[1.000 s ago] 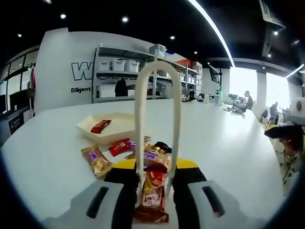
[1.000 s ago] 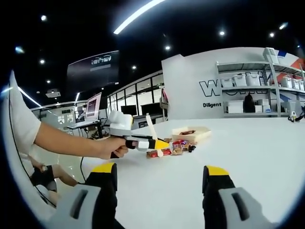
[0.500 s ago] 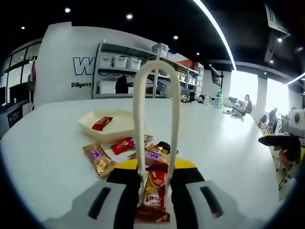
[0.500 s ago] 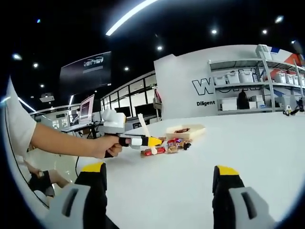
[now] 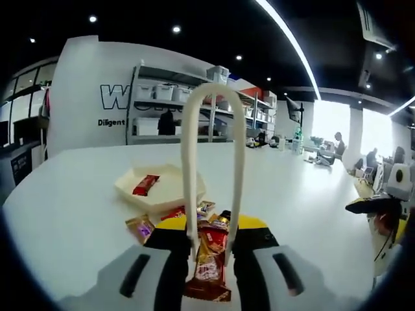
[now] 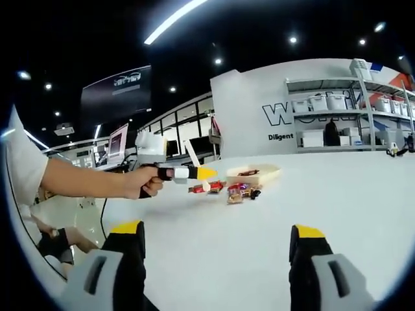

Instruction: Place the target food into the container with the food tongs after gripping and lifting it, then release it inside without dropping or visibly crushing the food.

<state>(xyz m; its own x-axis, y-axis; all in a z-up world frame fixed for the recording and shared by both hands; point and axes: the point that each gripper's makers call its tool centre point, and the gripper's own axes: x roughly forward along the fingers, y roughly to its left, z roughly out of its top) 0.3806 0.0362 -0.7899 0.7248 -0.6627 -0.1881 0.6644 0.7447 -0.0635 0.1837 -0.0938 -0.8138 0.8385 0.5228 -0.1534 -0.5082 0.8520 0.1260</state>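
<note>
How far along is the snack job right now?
Done: one red snack already lies in the tray. In hand: the left gripper clamps white tongs that hold a wrapped snack above the table. Left: carry it over the tray and release.

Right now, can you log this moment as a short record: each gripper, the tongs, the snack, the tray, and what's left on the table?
left gripper: shut on the tongs, held up by a person's hand
tongs: white, pinching a red-brown snack bar lifted off the table
tray: cream, shallow, one red snack inside
loose snacks: wrapped pieces on the white table just short of the tray
right gripper: open, low over the table, holding nothing
</note>
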